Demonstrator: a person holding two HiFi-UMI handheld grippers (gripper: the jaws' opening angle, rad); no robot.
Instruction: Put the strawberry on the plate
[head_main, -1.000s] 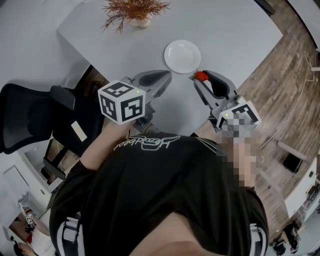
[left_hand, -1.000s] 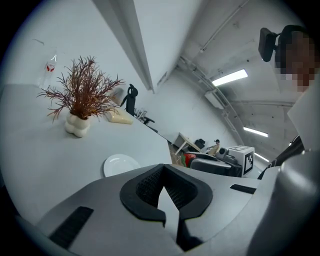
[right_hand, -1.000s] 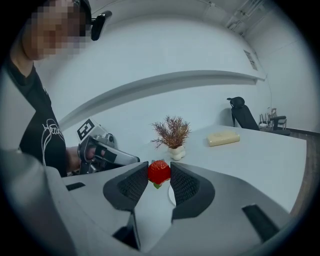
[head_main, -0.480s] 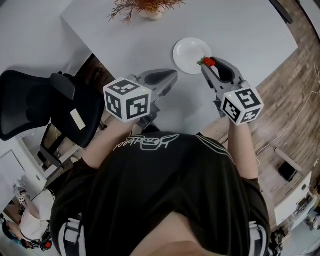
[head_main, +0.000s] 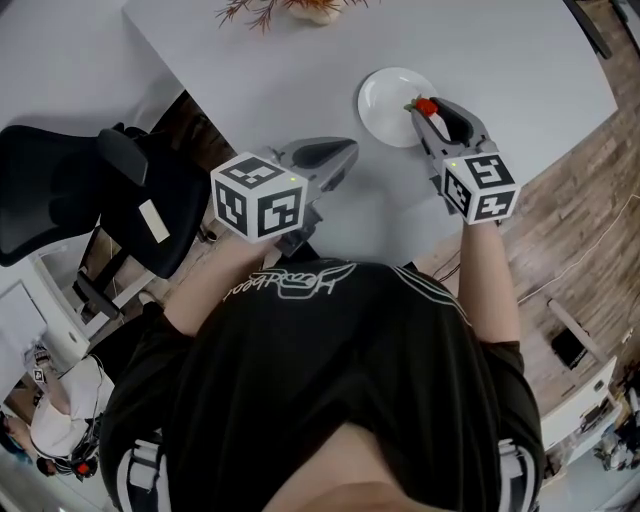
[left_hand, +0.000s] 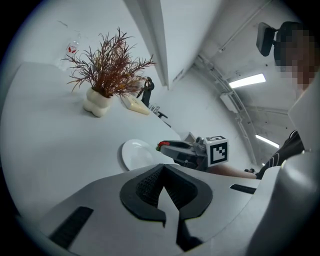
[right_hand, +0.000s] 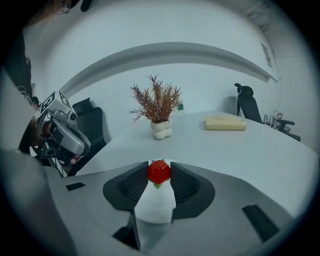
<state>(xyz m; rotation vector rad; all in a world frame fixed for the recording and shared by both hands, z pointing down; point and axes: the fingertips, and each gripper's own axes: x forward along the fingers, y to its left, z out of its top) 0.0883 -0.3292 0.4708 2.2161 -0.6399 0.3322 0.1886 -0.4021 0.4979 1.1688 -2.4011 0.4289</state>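
Observation:
A red strawberry (right_hand: 159, 171) with a green stem is pinched between the tips of my right gripper (right_hand: 159, 175), which is shut on it. In the head view the strawberry (head_main: 427, 106) hangs over the right part of the round white plate (head_main: 385, 90) on the grey table; the plate (right_hand: 154, 205) shows between the jaws below the fruit. My left gripper (head_main: 335, 155) is held over the table's near edge, left of the plate, jaws together and nothing in them. From the left gripper view, the plate (left_hand: 134, 154) and the right gripper (left_hand: 185, 151) with the strawberry (left_hand: 160, 146) lie ahead.
A dried plant in a white vase (head_main: 315, 10) stands at the far side of the table (head_main: 500, 60). A black office chair (head_main: 90, 200) is at the left. A pale yellow block (right_hand: 224, 122) lies on the table behind. Wood floor (head_main: 580, 200) at right.
My right gripper has carried the strawberry forward, from beside the plate's near right edge to over the plate. The left gripper has stayed about where it was.

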